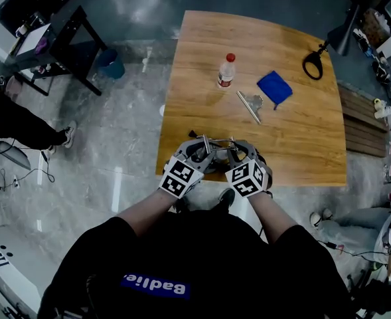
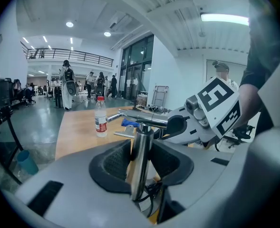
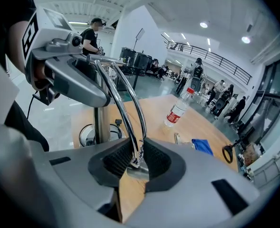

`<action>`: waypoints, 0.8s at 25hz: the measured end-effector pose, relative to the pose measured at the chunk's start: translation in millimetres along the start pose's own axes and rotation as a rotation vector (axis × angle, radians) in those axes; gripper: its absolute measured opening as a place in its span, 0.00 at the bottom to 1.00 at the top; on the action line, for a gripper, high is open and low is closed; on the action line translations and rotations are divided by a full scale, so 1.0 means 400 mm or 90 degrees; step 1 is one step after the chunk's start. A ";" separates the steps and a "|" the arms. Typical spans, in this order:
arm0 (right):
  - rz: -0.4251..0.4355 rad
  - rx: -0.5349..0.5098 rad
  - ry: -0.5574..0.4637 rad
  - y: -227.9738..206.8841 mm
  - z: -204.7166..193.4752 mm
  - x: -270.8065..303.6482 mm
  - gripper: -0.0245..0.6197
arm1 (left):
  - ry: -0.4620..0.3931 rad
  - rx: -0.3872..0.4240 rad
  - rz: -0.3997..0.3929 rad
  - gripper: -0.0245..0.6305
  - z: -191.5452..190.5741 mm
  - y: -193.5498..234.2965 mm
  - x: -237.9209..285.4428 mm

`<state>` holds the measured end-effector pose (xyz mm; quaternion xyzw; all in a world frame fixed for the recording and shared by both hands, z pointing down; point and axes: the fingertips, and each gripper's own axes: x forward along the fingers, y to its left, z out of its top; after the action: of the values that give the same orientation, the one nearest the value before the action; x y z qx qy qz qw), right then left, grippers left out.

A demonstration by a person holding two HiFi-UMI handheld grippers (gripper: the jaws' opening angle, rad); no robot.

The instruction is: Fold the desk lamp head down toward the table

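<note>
Lamp base [image 3: 89, 136] clear: right gripper view

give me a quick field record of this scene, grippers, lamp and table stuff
left gripper: shut on the desk lamp's upright chrome post
right gripper: shut on the lamp's thin curved chrome arm
lamp place: near edge of the square wooden table
also on table: clear plastic bottle with red cap, blue cloth
</note>
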<state>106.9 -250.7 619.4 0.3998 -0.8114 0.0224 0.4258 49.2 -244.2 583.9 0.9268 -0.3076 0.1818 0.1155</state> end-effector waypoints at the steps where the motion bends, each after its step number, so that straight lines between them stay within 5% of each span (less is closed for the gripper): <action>1: -0.001 0.001 0.000 0.000 0.000 0.000 0.14 | -0.001 0.000 0.001 0.24 0.000 0.000 0.001; 11: 0.015 -0.011 -0.007 -0.004 0.004 -0.004 0.16 | 0.041 0.021 0.003 0.24 -0.006 -0.004 -0.003; 20: -0.017 0.004 -0.008 0.013 -0.003 -0.083 0.25 | 0.004 0.024 -0.006 0.25 0.007 -0.025 -0.094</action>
<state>114.8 -225.7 598.3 0.4121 -0.8086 0.0168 0.4195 28.0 -217.5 564.9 0.9297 -0.2991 0.1902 0.0999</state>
